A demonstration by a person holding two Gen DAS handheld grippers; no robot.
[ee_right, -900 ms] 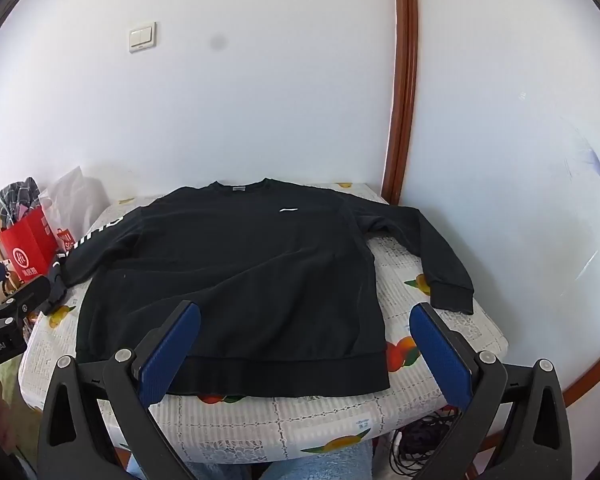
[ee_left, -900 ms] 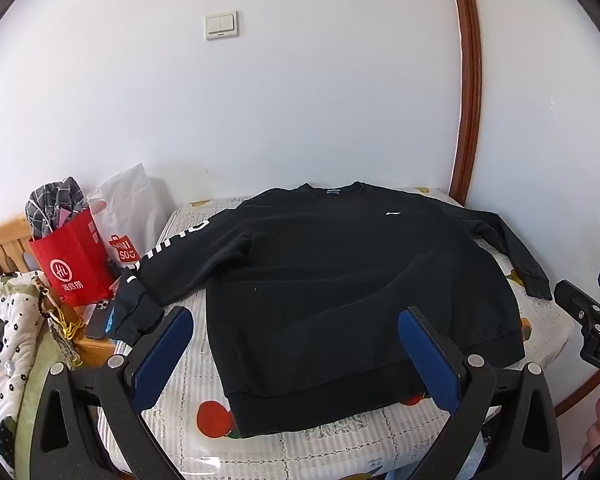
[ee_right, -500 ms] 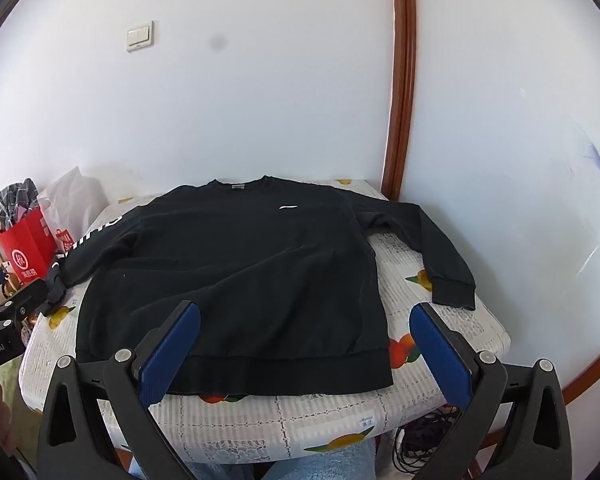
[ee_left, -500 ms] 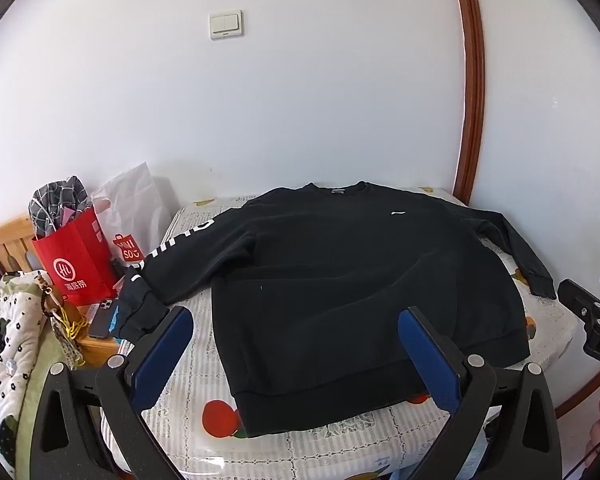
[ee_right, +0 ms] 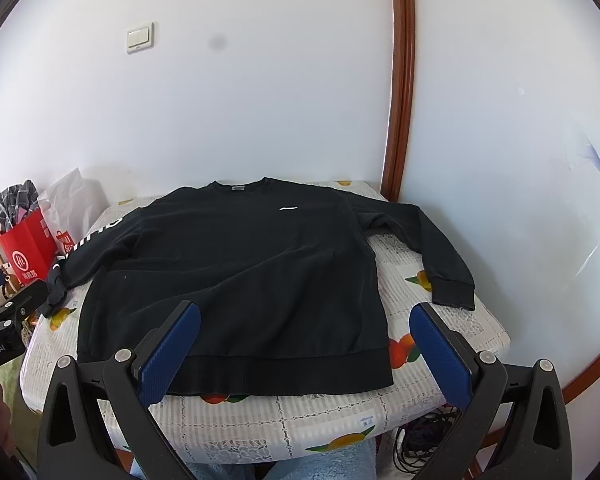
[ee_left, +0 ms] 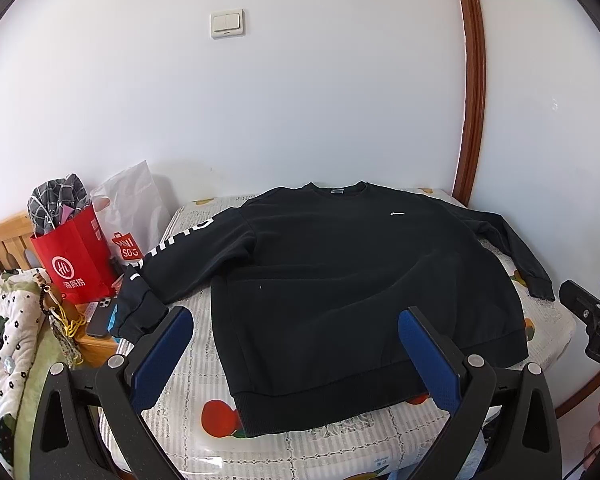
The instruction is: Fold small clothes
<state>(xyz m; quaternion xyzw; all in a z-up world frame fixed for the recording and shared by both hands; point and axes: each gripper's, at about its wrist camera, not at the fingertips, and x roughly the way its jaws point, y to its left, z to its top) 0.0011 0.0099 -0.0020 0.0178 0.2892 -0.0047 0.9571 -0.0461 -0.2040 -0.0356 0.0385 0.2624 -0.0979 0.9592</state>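
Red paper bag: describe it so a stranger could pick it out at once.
Start at the table with the fruit-print cloth, where the black sweatshirt lies flat. Just off its left edge stand two bags against the wall. The red paper bag is the nearer one, with a round white logo and grey checked cloth poking out, unlike the white plastic bag behind it.
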